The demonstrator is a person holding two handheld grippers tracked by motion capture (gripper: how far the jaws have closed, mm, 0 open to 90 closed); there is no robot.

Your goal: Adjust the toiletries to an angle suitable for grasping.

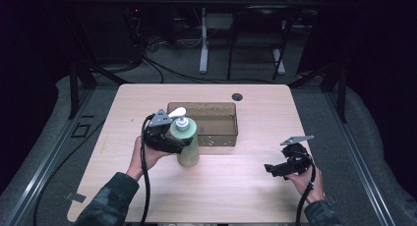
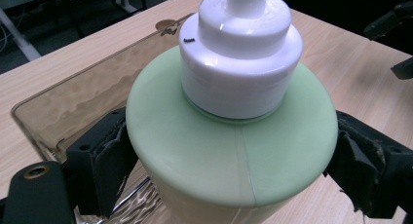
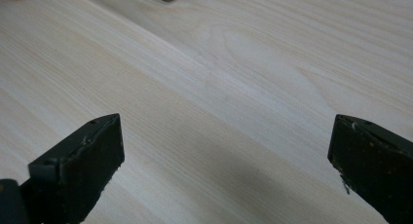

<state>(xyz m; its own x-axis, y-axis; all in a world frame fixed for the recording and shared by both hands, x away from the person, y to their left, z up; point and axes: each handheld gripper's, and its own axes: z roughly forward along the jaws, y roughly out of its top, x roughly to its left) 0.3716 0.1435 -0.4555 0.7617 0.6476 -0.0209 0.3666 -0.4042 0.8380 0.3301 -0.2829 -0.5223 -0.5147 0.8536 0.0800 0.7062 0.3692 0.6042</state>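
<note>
A pale green pump bottle (image 1: 189,148) with a white pump head (image 1: 180,113) stands upright just in front of the near left corner of a brown see-through tray (image 1: 231,133). My left gripper (image 1: 183,141) comes in from the left and is shut on the bottle's upper body. In the left gripper view both black pads (image 2: 109,156) press against the green shoulder (image 2: 214,151) below the white collar. I cannot tell whether the bottle's base touches the table. My right gripper (image 1: 269,168) hovers low over bare wood at the front right, open (image 3: 226,170), with nothing between its fingers.
The tray looks empty and sits mid-table; its rim (image 2: 63,107) lies right behind the bottle. A round cable hole (image 1: 237,96) is near the table's far edge. Bare tabletop (image 1: 231,186) spreads between the two hands. Cables trail off the front edge.
</note>
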